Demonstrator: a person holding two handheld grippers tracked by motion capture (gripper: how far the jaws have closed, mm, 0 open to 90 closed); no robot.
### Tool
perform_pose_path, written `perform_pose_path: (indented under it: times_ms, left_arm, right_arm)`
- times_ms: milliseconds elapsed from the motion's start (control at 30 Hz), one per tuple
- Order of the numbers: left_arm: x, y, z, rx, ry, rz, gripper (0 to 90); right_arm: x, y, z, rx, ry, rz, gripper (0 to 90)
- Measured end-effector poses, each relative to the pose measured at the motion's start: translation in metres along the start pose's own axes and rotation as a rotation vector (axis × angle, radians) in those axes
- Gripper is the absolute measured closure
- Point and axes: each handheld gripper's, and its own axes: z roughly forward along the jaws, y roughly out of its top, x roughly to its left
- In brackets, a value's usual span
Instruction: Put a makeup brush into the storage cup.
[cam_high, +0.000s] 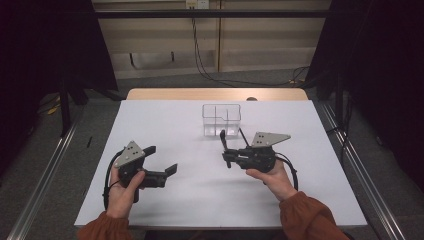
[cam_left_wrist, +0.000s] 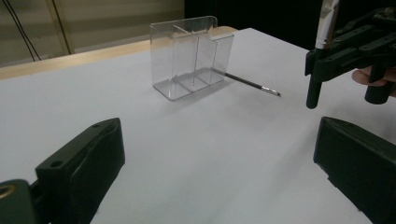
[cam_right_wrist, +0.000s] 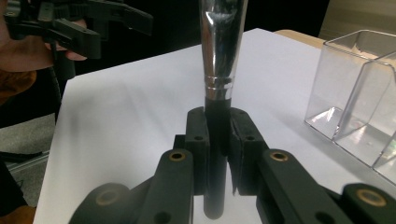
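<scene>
The right gripper (cam_right_wrist: 217, 135) is clamped on the black handle of a brush (cam_right_wrist: 219, 56), seen at the centre of the right gripper view; the brush's head is cut off by the top edge. The left gripper (cam_high: 162, 160), at the lower left of the high view, is held wide apart with nothing between its jaws. A clear divided organizer (cam_high: 221, 120) stands at upper centre, and a thin dark stick (cam_left_wrist: 250, 84) lies beside it, its far end hidden behind the plastic.

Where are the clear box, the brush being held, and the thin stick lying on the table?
clear box (cam_high: 221, 120), high view, its front wall.
brush (cam_right_wrist: 222, 42), right gripper view, its silver ferrule.
thin stick (cam_left_wrist: 250, 84), left gripper view, mid-shaft.
</scene>
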Motion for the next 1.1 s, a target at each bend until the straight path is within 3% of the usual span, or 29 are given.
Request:
perform_pose_path:
  times_ms: [100,333,400,467,533,700,833,1100]
  left_arm:
    - [0.007,-0.004,-0.005,-0.023,0.014,-0.037,1.7]
    - [0.012,-0.018,-0.013,-0.061,0.044,-0.038,2.3]
    - [0.014,-0.022,-0.015,-0.072,0.036,-0.042,2.8]
    - [0.016,-0.025,-0.017,-0.090,0.062,-0.045,2.8]
    - [0.015,-0.026,-0.019,-0.087,0.076,-0.026,2.8]
    - [0.018,-0.033,-0.023,-0.103,0.090,-0.040,2.4]
    - [0.019,-0.037,-0.024,-0.100,0.072,-0.034,2.0]
    - [0.017,-0.040,-0.028,-0.101,0.082,-0.023,1.7]
  right_arm:
    - [-0.001,0.000,0.000,0.001,-0.008,0.002,79.8]
    - [-0.007,0.002,-0.004,-0.012,-0.029,0.009,79.8]
    - [-0.009,0.002,-0.004,-0.017,-0.039,0.015,79.8]
    - [-0.011,0.003,-0.004,-0.015,-0.046,0.011,79.8]
    - [-0.013,0.003,-0.004,-0.015,-0.052,0.016,79.8]
    - [-0.017,0.006,-0.005,-0.023,-0.074,0.019,79.8]
    - [-0.022,0.012,-0.006,-0.043,-0.090,0.018,79.8]
    - [-0.033,0.027,-0.005,-0.069,-0.116,0.019,79.8]
